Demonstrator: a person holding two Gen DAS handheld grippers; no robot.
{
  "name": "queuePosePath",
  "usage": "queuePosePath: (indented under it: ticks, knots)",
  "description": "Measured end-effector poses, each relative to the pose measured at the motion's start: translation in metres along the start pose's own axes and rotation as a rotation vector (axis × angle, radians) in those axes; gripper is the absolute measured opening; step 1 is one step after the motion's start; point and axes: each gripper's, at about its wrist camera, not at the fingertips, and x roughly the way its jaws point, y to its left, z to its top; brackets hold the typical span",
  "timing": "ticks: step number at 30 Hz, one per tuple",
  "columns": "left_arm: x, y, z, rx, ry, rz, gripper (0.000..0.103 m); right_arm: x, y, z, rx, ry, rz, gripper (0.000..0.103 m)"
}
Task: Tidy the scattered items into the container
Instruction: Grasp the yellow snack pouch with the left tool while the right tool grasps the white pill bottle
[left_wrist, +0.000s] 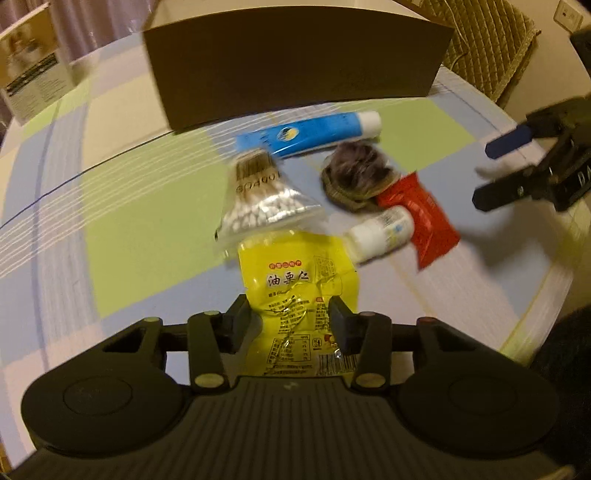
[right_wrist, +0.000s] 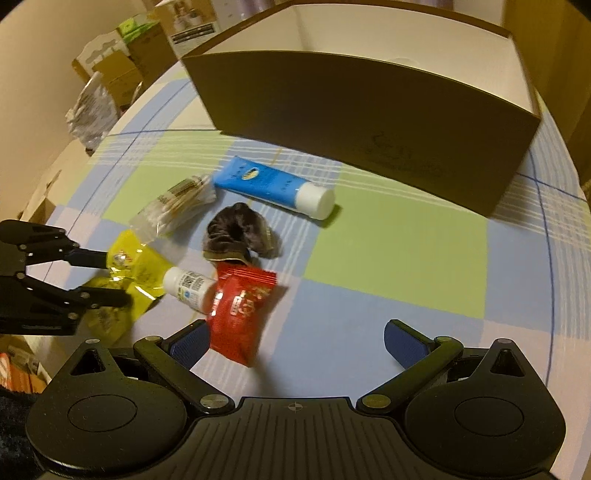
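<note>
My left gripper (left_wrist: 291, 314) is shut on a yellow snack packet (left_wrist: 295, 280); in the right wrist view it (right_wrist: 114, 275) grips the same packet (right_wrist: 144, 269) at the left. Beyond the packet lie a bag of cotton swabs (left_wrist: 262, 199), a blue tube (left_wrist: 314, 133), a dark scrunchie (left_wrist: 356, 173), a small white bottle (left_wrist: 380, 232) and a red packet (left_wrist: 424, 218). My right gripper (right_wrist: 295, 341) is open and empty, with the red packet (right_wrist: 240, 314) by its left finger. The brown box (right_wrist: 369, 122), open at the top, stands at the back.
A checked cloth (right_wrist: 388, 236) covers the round table. A white carton (left_wrist: 33, 70) stands at the far left. Boxes and bags (right_wrist: 110, 77) are stacked beyond the table's left edge. A woven chair cushion (left_wrist: 491, 48) is at the back right.
</note>
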Motion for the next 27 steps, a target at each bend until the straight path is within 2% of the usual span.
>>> queuePosePath:
  ticks: [5,10,14,17,19,20,27]
  knots:
    - [-0.013,0.011,-0.016,-0.034,0.023,0.040,0.040,0.003,0.010,0.006,-0.037,-0.020,0.029,0.103]
    - [-0.010,0.032,-0.026,-0.182,0.006,-0.016,0.040,-0.001,0.021,0.013,-0.110,-0.076,0.041,0.103]
    - [-0.021,0.033,-0.025,-0.180,-0.007,-0.019,0.036,-0.008,0.037,0.015,-0.226,-0.141,0.122,0.103]
    - [-0.029,0.040,-0.026,-0.187,-0.006,0.008,0.036,-0.002,0.057,0.015,-0.364,-0.130,0.165,0.102]
    - [-0.034,0.046,-0.026,-0.196,-0.012,0.027,0.036,0.008,0.070,0.014,-0.468,-0.090,0.192,0.048]
    - [-0.036,0.049,-0.027,-0.202,-0.014,0.035,0.036,0.015,0.074,0.013,-0.494,-0.066,0.192,0.044]
    - [-0.048,0.058,-0.028,-0.233,-0.035,0.058,0.036,0.046,0.094,0.009,-0.710,-0.009,0.123,0.044]
